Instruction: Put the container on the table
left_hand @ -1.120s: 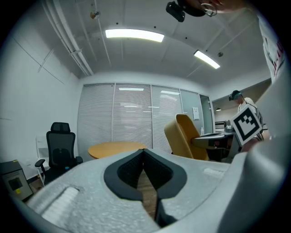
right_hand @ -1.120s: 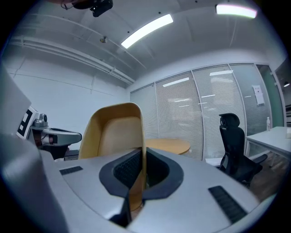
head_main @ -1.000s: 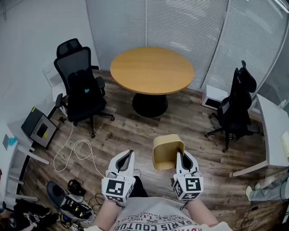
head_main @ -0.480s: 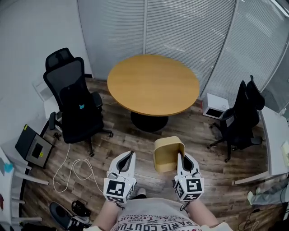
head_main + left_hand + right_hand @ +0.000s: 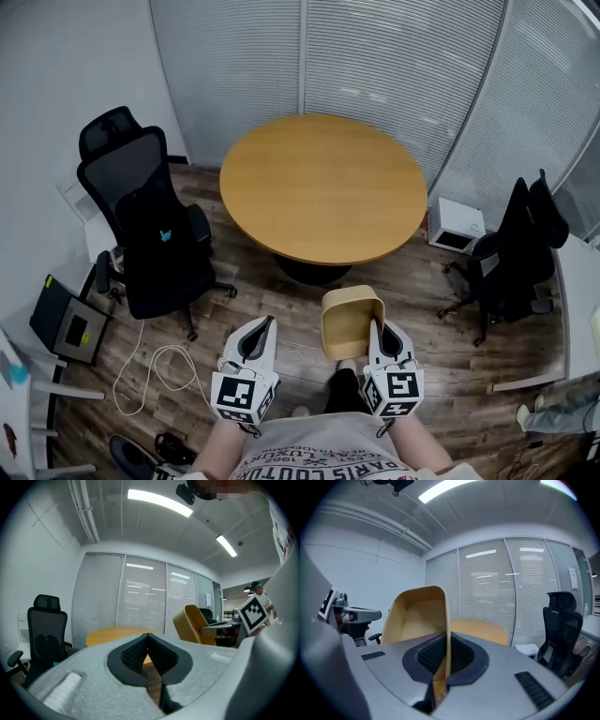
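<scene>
The tan container [image 5: 351, 322] is being pinched by one wall in the right gripper [image 5: 376, 328], over the floor [image 5: 262, 291]. The round table [image 5: 323, 187] is lying just ahead. The left gripper [image 5: 266, 326] is being held closed, empty.

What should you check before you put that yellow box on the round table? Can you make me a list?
1. Grip: the right gripper is shut on the container wall: ok.
2. The left gripper is shut with nothing in it: ok.
3. The table shows nothing on top: ok.
4. Container above the table: not ok. It hangs over the floor, short of the edge.
5. Way ahead: a black chair and a second chair stand off to the sides: ok.
</scene>
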`<state>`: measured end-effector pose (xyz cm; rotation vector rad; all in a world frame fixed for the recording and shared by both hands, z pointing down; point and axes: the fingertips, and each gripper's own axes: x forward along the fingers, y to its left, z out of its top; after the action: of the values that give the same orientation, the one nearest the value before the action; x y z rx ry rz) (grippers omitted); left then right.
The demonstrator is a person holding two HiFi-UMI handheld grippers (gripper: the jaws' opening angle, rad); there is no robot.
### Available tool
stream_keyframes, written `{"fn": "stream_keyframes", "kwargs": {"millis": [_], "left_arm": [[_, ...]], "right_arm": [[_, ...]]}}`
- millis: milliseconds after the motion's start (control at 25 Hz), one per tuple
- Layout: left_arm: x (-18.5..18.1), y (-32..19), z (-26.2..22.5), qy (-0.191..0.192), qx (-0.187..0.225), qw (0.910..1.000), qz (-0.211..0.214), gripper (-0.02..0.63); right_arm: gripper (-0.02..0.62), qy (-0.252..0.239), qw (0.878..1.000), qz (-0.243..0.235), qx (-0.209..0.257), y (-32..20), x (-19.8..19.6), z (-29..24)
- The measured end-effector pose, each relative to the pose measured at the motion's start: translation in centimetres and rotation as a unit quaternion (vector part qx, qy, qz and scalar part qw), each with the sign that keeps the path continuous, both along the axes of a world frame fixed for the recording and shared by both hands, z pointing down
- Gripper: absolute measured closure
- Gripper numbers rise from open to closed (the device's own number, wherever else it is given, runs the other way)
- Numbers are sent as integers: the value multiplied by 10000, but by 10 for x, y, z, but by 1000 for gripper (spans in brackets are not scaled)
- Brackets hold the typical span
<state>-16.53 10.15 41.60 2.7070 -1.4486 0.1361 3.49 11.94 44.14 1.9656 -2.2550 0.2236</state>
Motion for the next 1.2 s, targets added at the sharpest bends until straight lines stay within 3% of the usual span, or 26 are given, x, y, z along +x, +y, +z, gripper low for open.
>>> {"fn": "stream_keyframes", "kwargs": {"millis": [280, 840, 1200], "left_arm": [[30, -86, 5, -92, 44, 9995, -299, 600], [146, -292, -14, -47, 83, 9967, -807, 600], [150, -363, 4, -80, -164, 9959, -889, 600]], "right_arm": [[584, -73, 9998, -193, -72, -97, 35, 15], [584, -132, 9962, -837, -195, -323, 144, 4], [584, -282, 9952, -795, -499, -399, 156, 27]]}}
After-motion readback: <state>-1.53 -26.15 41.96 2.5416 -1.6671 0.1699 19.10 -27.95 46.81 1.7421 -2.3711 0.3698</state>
